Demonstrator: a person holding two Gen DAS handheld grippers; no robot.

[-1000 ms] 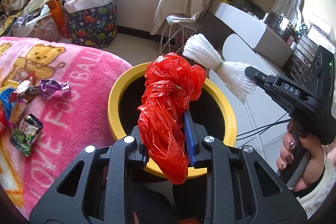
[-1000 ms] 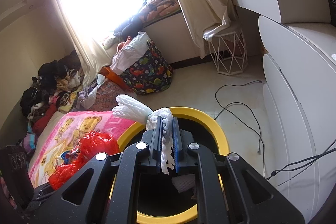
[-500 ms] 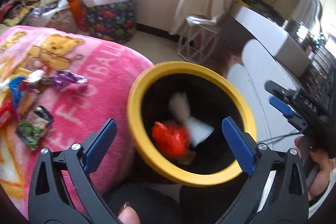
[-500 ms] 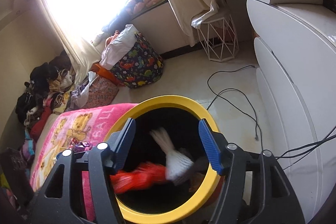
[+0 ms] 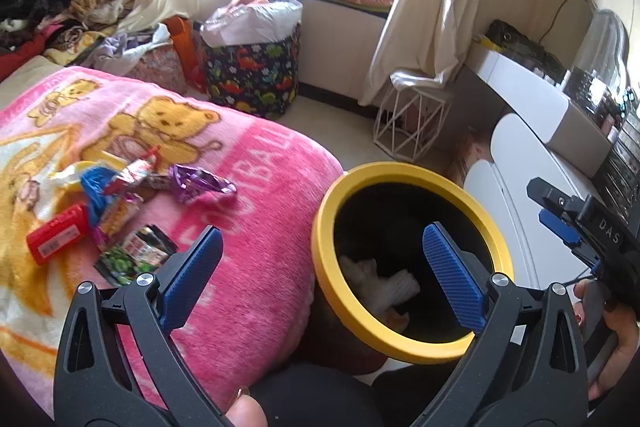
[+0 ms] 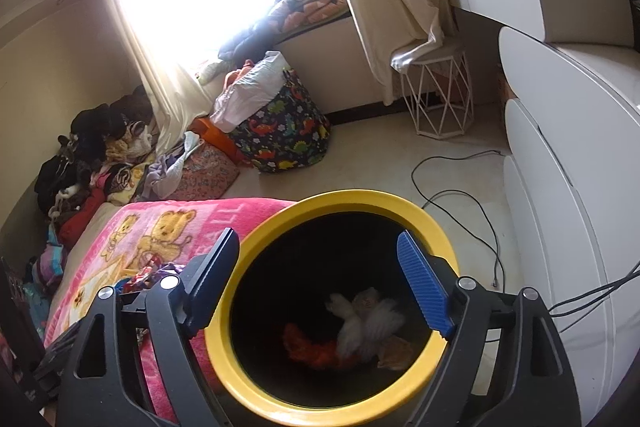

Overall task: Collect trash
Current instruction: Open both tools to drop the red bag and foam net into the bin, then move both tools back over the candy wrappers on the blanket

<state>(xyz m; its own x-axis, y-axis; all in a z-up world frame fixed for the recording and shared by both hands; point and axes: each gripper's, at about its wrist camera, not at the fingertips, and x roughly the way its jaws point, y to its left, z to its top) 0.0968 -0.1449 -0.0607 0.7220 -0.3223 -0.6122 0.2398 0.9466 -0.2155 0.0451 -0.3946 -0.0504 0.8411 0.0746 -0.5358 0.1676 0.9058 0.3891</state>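
On the pink blanket (image 5: 248, 259) wrappers (image 5: 120, 203) show only leftward; both grippers (image 5: 324, 279) (image 6: 320, 287) gape empty.

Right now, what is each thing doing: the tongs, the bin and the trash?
Left tongs: open, empty.
Right tongs: open, empty.
Yellow-rimmed black bin: upright, uncovered.
Red plastic bag: inside the bin.
White fringed bundle: inside the bin.
Snack wrappers: lying on the pink blanket.
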